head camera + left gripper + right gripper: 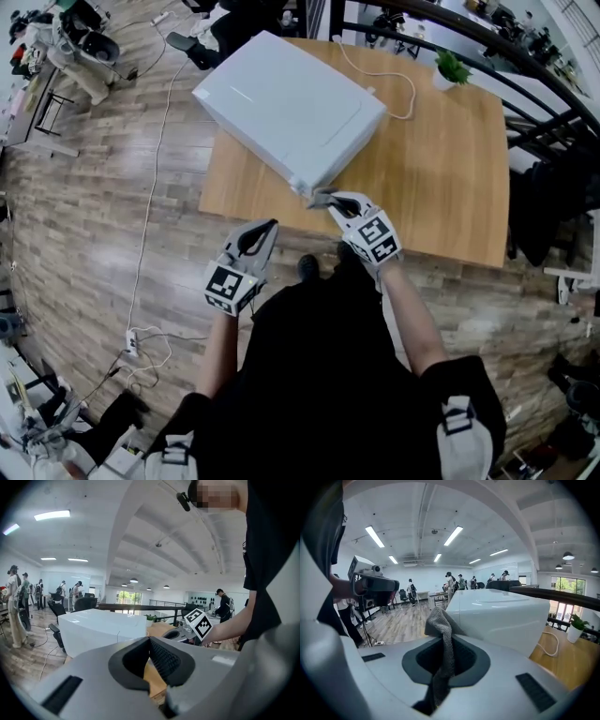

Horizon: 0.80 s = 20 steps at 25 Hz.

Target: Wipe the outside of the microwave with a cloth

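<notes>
A white microwave (291, 103) lies on the wooden table (441, 169), its near corner toward me. My right gripper (330, 200) is shut on a grey cloth (317, 198) and holds it just in front of that near corner. In the right gripper view the cloth (440, 644) stands up between the jaws, close to the microwave's side (501, 616). My left gripper (270, 225) hangs shut and empty off the table's front edge, below and left of the microwave. The left gripper view shows the microwave (101, 627) ahead, with the right gripper's marker cube (199, 623) to its right.
A white power cord (398, 89) trails from the microwave's back across the table. A small potted plant (450, 67) stands at the far right corner. A dark railing (525, 84) runs behind the table. Cables and a power strip (133, 342) lie on the wood floor at left.
</notes>
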Motion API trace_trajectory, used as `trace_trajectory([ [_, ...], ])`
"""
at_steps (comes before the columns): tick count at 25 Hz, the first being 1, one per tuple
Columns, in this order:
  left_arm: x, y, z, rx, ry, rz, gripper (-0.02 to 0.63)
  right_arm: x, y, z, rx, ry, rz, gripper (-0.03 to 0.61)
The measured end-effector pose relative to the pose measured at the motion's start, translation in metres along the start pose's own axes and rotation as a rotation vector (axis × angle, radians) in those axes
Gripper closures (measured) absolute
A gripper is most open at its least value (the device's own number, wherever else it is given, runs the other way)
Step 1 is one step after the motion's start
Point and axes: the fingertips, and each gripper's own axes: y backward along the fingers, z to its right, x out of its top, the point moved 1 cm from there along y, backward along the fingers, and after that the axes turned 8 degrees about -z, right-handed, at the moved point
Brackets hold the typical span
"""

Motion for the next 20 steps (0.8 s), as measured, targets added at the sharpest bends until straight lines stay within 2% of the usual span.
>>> trace_trajectory([
  [12, 0.003, 0.003, 0.002, 0.175, 0.097, 0.021, 0.612, 0.008, -0.025, 0.018, 0.122, 0.071, -0.043, 0.561],
  [16, 0.004, -0.001, 0.004, 0.218, 0.134, 0.025, 0.612, 0.018, -0.027, 0.024, 0.134, 0.104, -0.013, 0.561],
  [20, 0.006, -0.006, 0.007, 0.251, 0.140, 0.027, 0.612, 0.016, -0.025, 0.036, 0.139, 0.093, -0.008, 0.561],
])
